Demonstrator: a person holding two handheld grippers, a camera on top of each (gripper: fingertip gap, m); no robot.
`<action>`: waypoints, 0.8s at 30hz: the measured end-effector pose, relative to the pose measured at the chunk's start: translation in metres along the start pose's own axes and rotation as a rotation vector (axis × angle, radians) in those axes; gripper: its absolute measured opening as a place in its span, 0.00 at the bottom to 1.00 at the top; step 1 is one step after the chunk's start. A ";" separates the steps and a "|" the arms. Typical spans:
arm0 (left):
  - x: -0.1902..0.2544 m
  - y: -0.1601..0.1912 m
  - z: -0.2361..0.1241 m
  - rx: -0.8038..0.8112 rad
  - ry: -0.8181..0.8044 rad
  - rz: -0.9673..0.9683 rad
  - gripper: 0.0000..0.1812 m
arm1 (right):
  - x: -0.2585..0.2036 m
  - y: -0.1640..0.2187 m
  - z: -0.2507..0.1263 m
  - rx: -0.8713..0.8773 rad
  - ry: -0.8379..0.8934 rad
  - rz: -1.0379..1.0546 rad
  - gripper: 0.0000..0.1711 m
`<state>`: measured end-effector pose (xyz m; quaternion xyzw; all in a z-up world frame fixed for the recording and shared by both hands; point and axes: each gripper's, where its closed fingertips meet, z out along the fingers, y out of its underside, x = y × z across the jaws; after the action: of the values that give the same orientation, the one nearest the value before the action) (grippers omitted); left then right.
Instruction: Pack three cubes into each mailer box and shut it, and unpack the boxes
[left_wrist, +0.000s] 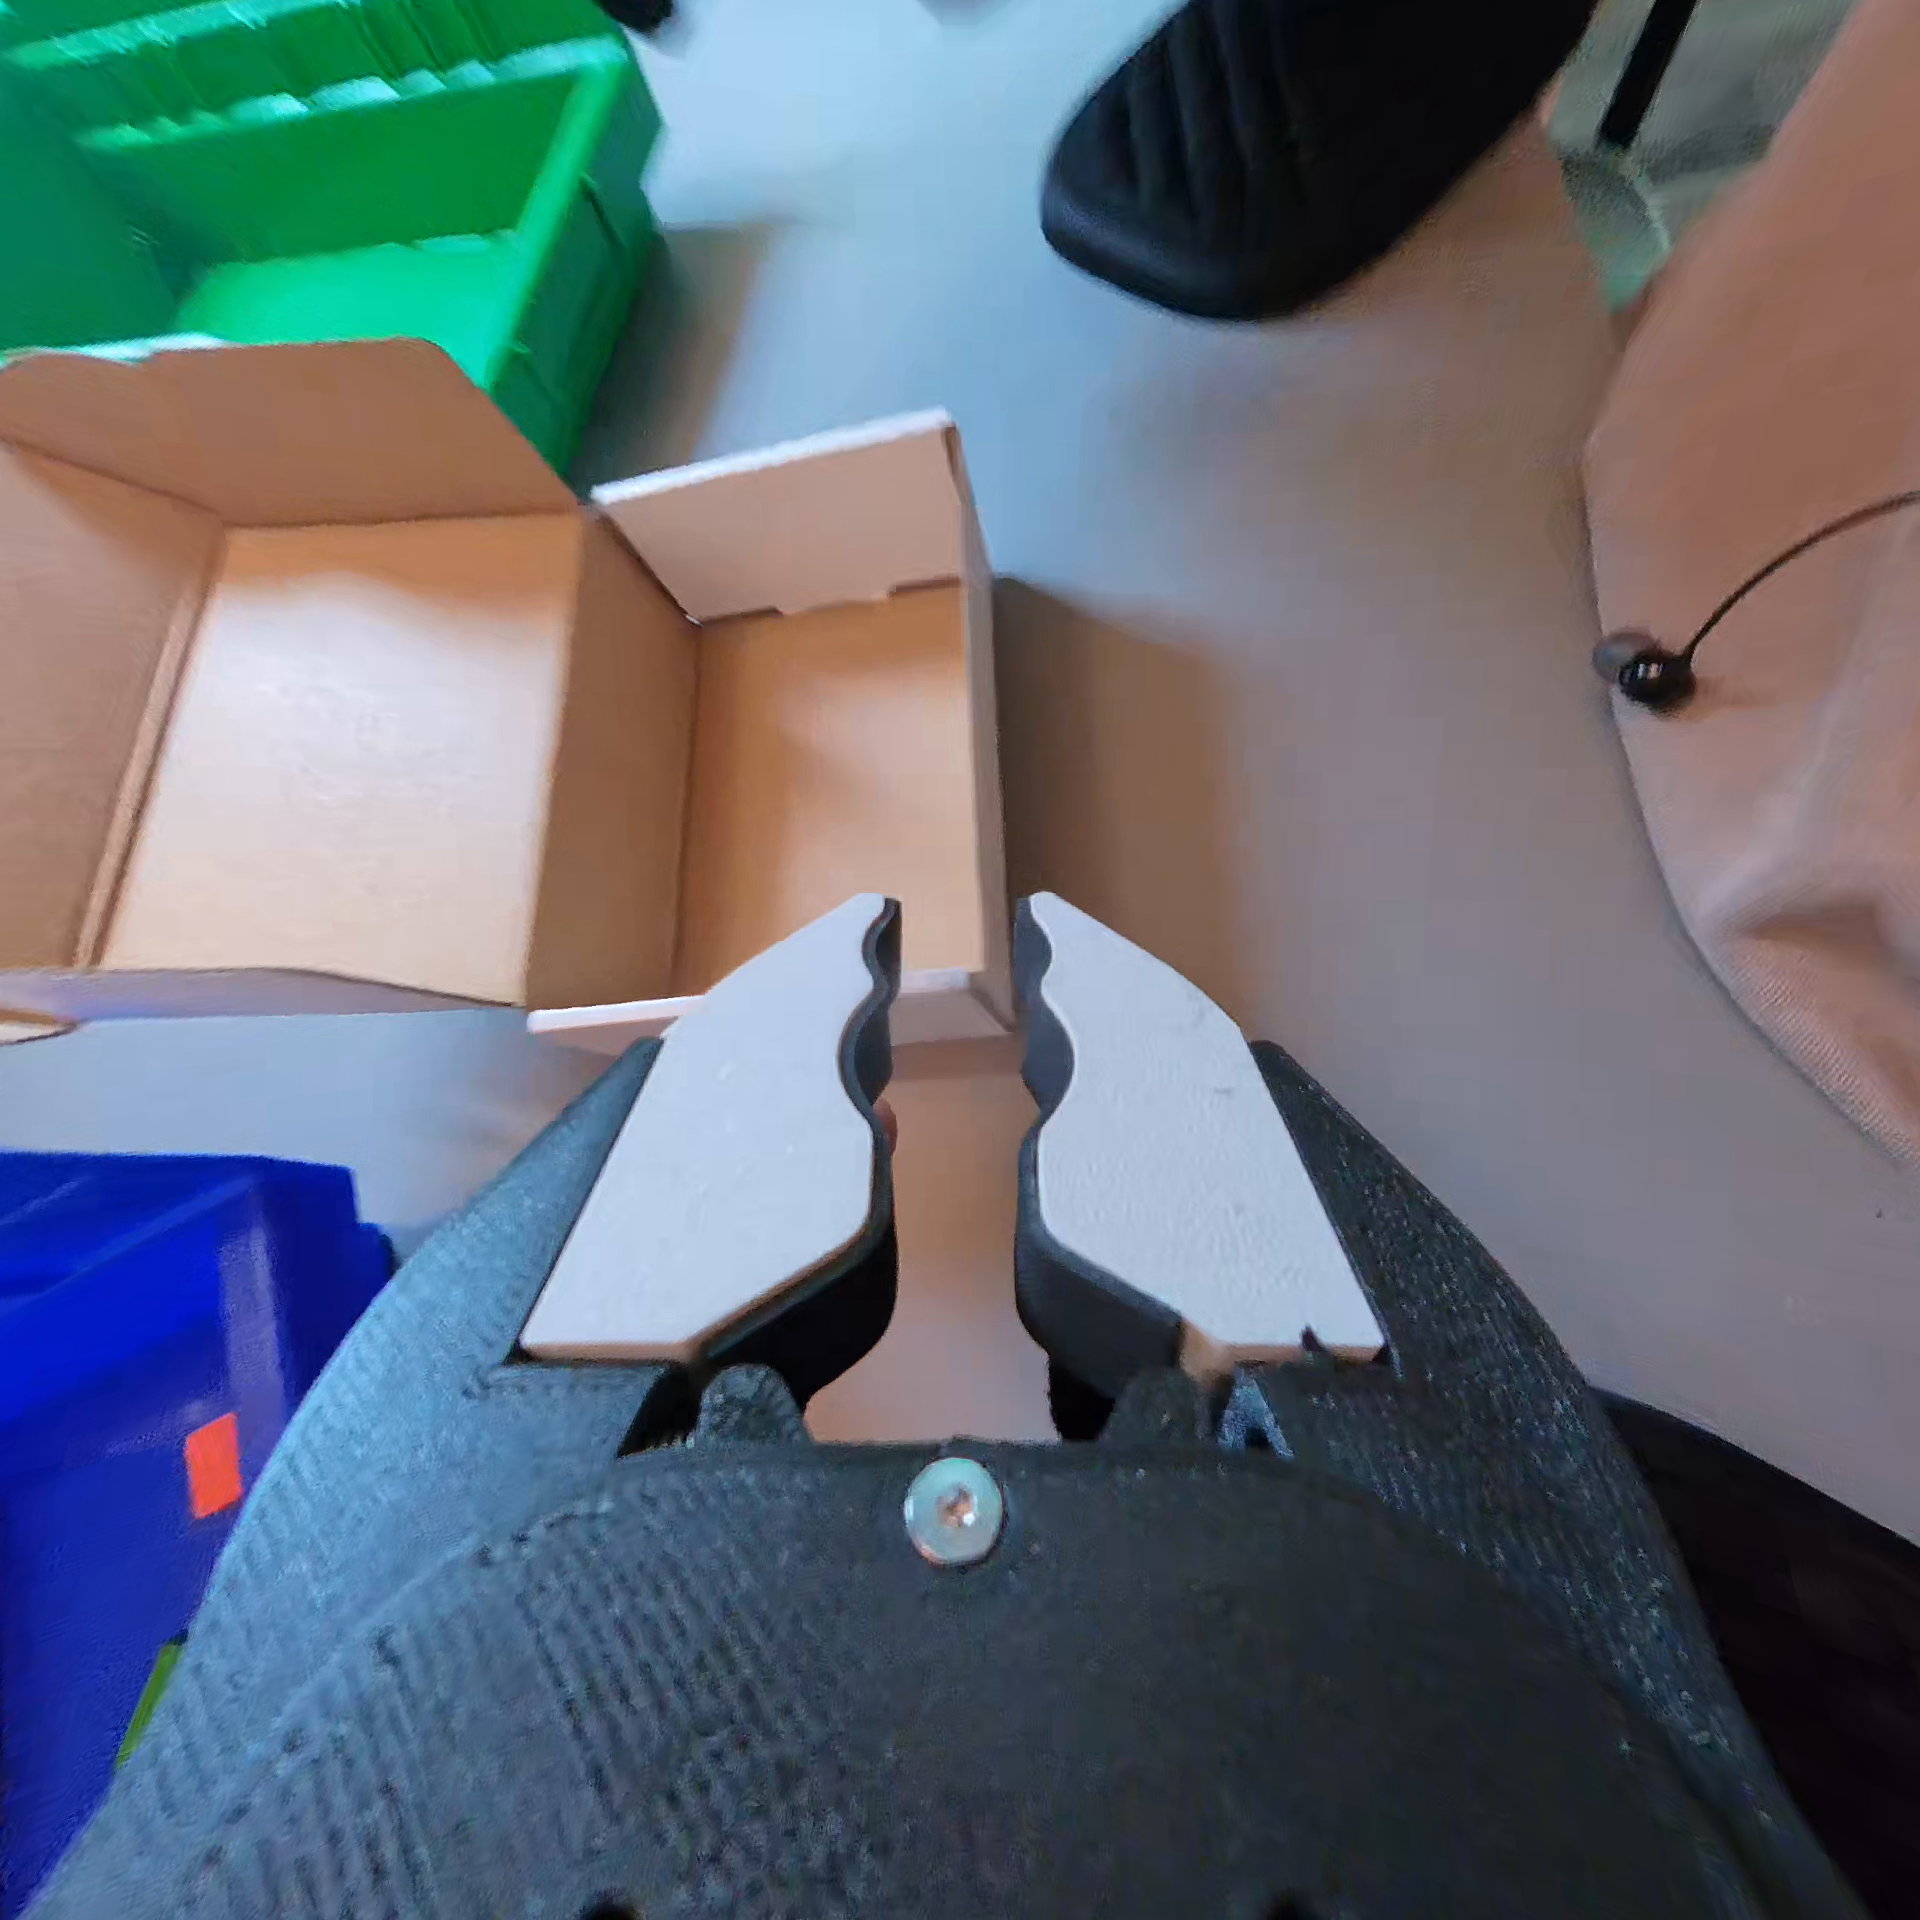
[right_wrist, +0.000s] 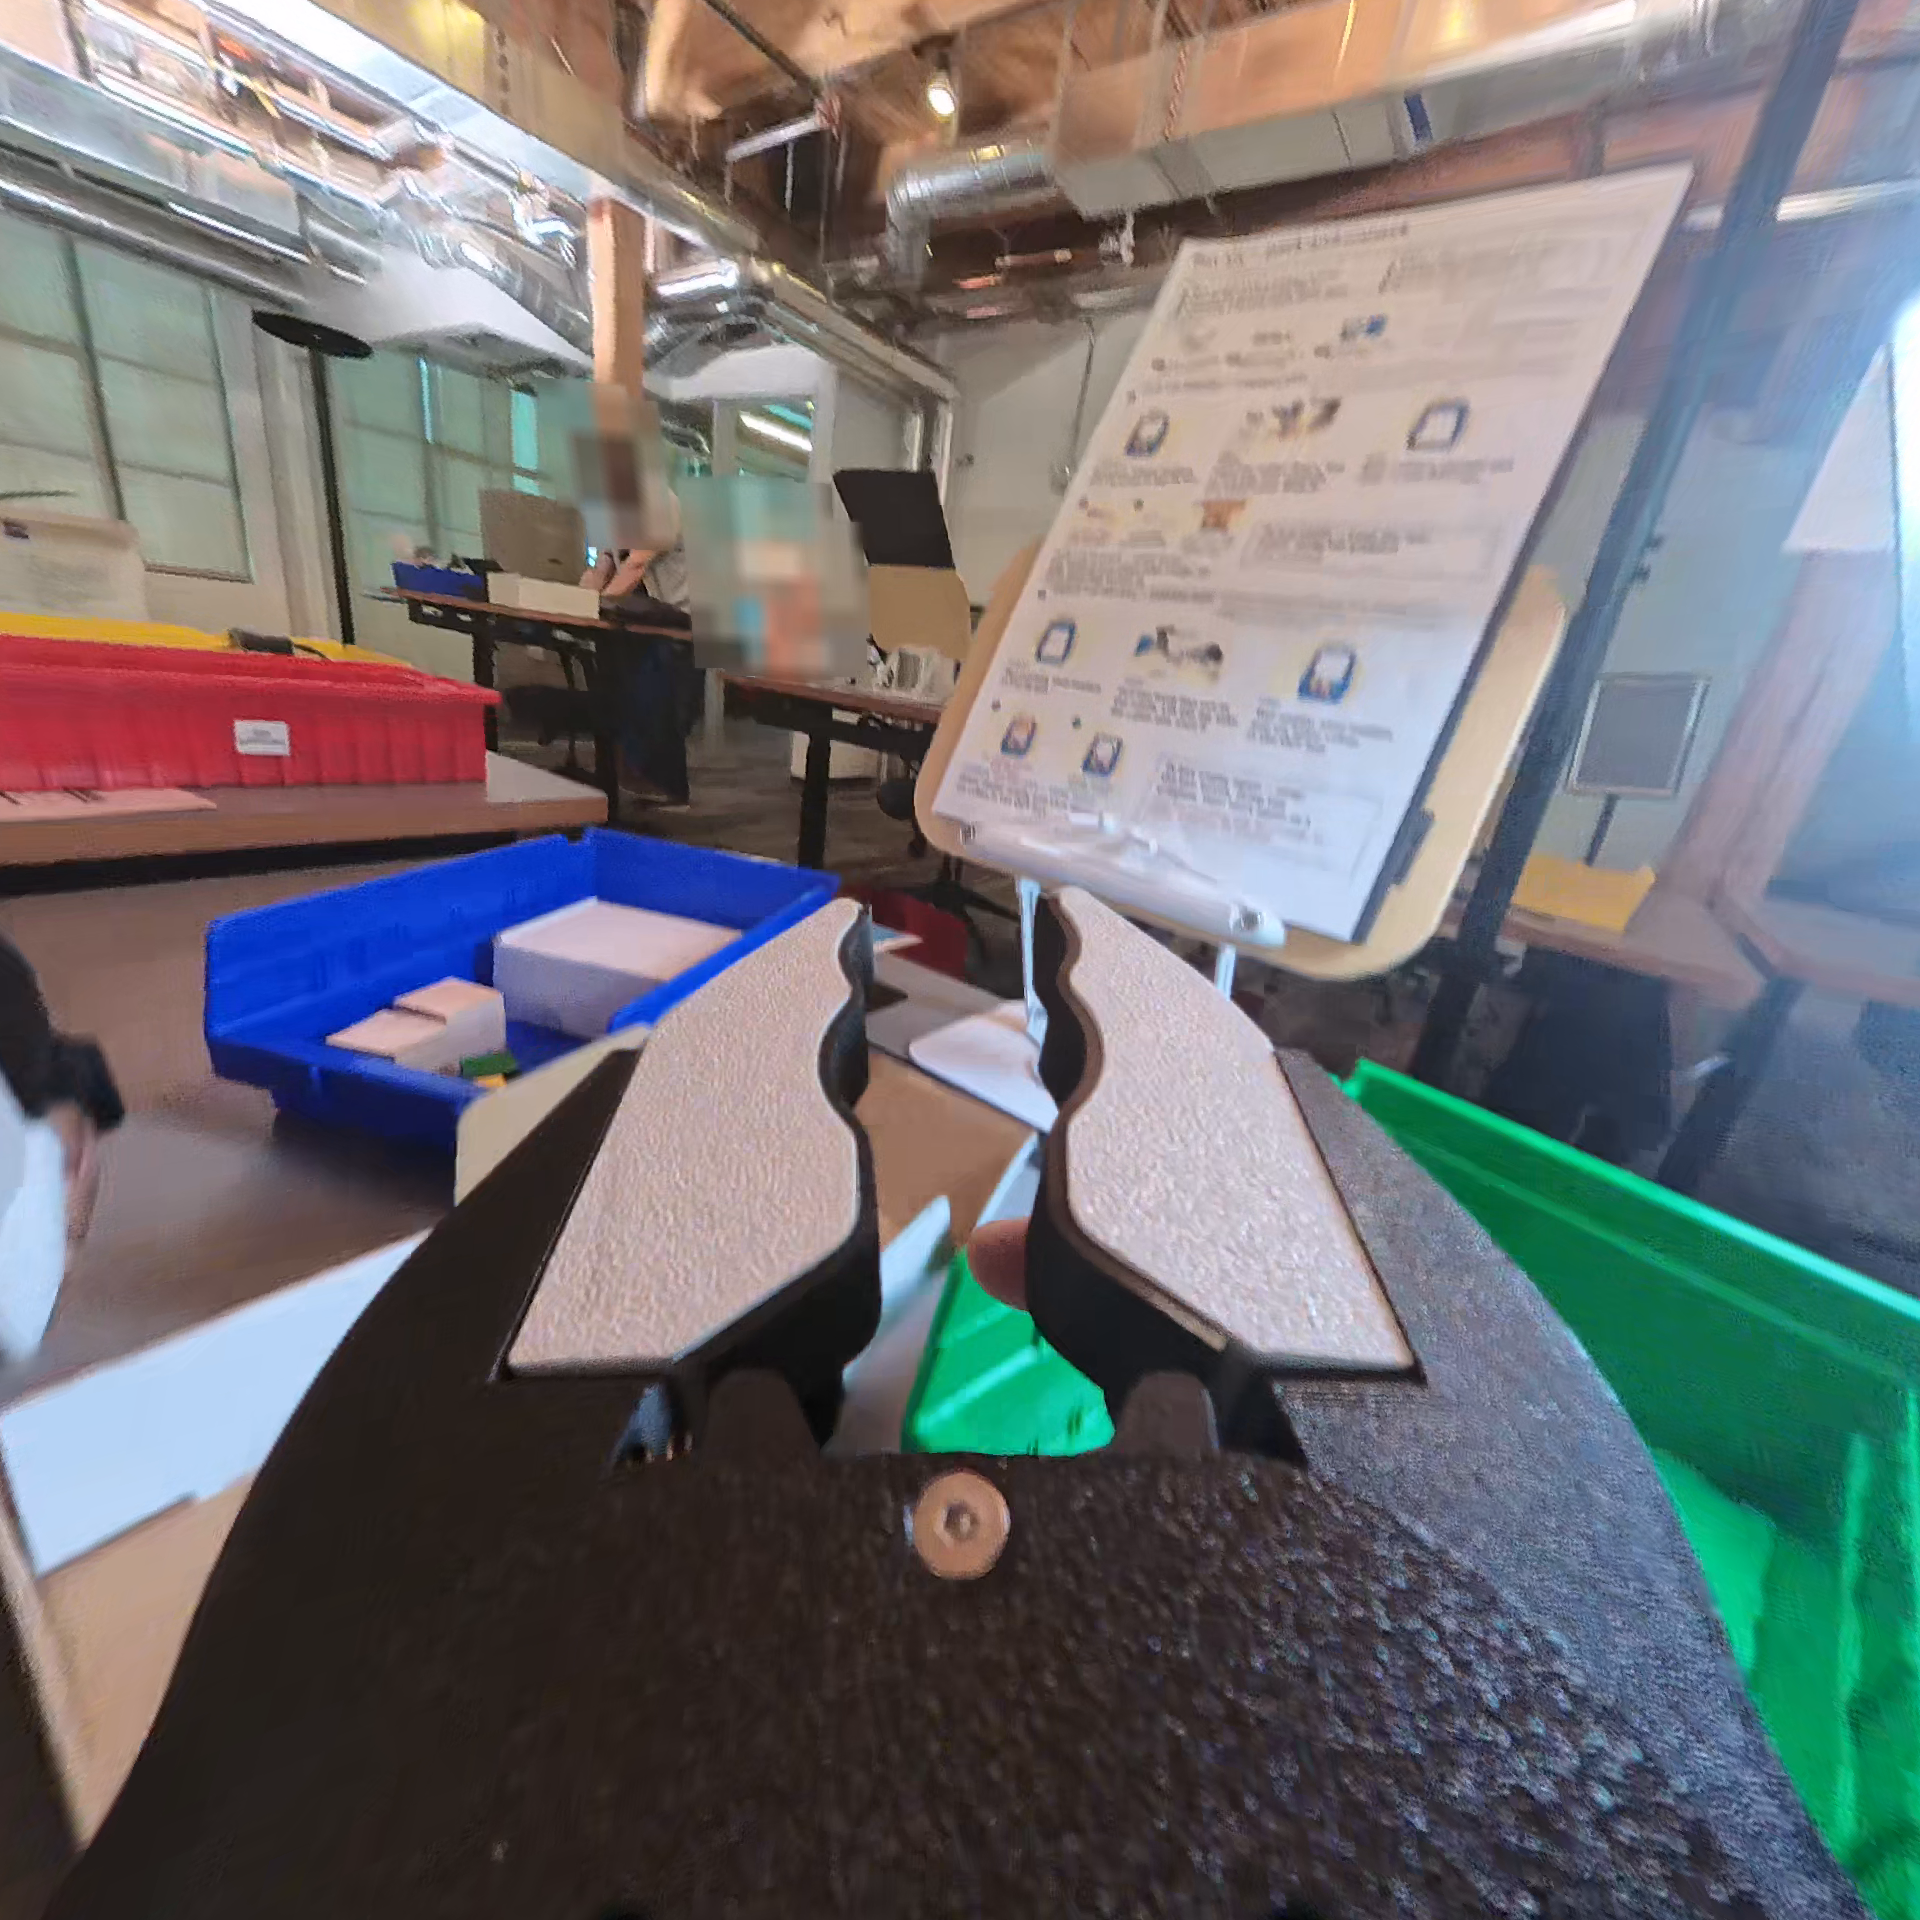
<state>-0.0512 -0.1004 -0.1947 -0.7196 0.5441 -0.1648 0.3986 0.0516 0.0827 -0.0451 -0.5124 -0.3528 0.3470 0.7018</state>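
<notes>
Left wrist view: the left gripper (left_wrist: 954, 914), released and empty, hovers at the open mailer box (left_wrist: 343, 727), centre-left, apparently ready for loading.

Right wrist view: the right gripper (right_wrist: 951, 920), released, points away; small boxes sit in the blue bin (right_wrist: 312, 961), centre-left.

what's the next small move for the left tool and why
Probably swing the left tool over to the blue bin for a cube. Its jaws are apart and hold nothing, and the open box under it looks empty. The small white blocks in the bin may be the cubes.
</notes>
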 end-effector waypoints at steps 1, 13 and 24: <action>-0.008 -0.005 -0.008 0.040 -0.024 -0.022 0.12 | 0.002 0.011 -0.011 -0.015 0.014 0.009 0.17; -0.193 0.030 -0.118 -0.039 -0.524 -0.403 0.24 | 0.011 0.027 -0.040 -0.036 0.006 0.081 0.17; -0.218 0.179 -0.107 -0.834 -0.296 -0.528 0.26 | -0.006 0.038 -0.042 -0.070 -0.057 -0.037 0.14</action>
<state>-0.3173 0.0406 -0.2196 -0.9458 0.3012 0.0748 0.0954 0.0798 0.0669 -0.0920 -0.5199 -0.3938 0.3358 0.6796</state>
